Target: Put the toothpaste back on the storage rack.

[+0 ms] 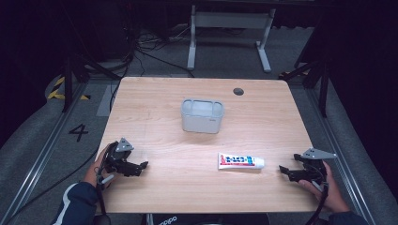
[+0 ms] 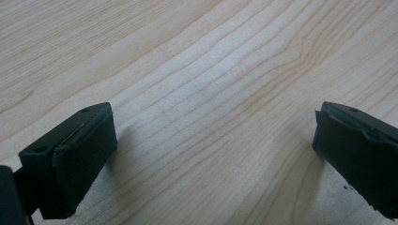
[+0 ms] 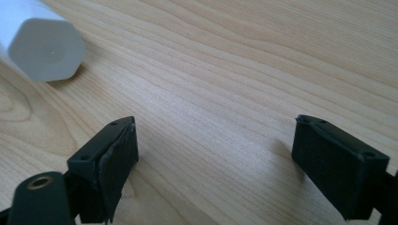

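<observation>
**A:** Nearest the camera, 2 hands rest on the wooden table (image 1: 155, 197): the left gripper (image 1: 141, 167) at the near left edge, the right gripper (image 1: 284, 171) at the near right. Both have their jaws spread wide with nothing between them but bare wood.

**B:** And the toothpaste tube (image 1: 241, 161)?

**A:** Lying flat, just left of the right gripper, its white cap (image 3: 44, 49) pointing that way. Farther back, mid-table, stands the grey holder (image 1: 202, 115), well apart from the tube.

**B:** The risk?

**A:** Probably the grab itself. A pinch on the rounded cap could slip; squeezing the soft body might buckle it. Dropped in tilted, it could catch the holder's rim and tip it.
</observation>
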A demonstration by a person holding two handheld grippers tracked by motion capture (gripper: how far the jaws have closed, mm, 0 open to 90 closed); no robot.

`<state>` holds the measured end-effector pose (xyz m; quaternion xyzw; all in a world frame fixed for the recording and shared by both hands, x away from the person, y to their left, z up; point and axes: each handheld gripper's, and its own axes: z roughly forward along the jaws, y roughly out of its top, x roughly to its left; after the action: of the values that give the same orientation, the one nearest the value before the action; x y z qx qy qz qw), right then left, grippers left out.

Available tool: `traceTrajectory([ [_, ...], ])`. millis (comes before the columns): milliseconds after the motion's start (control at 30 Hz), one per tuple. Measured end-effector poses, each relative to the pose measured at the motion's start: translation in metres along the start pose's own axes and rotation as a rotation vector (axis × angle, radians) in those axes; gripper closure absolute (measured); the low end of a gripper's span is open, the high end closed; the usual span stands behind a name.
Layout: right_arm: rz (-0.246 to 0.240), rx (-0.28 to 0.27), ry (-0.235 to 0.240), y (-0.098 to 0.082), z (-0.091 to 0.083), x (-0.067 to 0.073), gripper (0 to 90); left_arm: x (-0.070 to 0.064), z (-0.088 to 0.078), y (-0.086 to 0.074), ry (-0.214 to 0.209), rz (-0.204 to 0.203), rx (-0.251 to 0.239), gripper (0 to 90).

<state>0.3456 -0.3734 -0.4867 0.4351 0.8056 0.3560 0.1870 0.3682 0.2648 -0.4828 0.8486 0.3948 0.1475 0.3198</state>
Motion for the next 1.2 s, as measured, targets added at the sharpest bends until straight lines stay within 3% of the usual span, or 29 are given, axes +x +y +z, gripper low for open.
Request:
traceTrajectory([
  [300,0.003,0.001,-0.009,0.0,-0.001,0.001,15.1,0.001,0.0,-0.001,0.006,0.0,-0.007,0.4],
  [500,-0.017,0.027,0.01,0.002,-0.002,-0.002,15.0,0.0,-0.001,-0.002,0.015,0.001,-0.008,0.4],
  [633,-0.058,0.042,0.023,0.007,0.0,0.0,18.1,0.0,-0.002,-0.002,0.006,-0.005,-0.004,0.4],
  [800,-0.121,0.054,0.089,0.016,0.002,0.011,21.6,0.002,-0.001,-0.002,-0.009,0.006,-0.008,0.1],
  [1000,-0.19,0.012,0.133,0.033,-0.002,0.027,21.6,0.001,-0.002,-0.003,-0.009,0.001,-0.007,0.4],
  [1200,-0.224,0.004,0.168,0.042,-0.003,0.038,21.5,0.001,-0.002,-0.003,-0.009,0.001,-0.007,0.4],
])
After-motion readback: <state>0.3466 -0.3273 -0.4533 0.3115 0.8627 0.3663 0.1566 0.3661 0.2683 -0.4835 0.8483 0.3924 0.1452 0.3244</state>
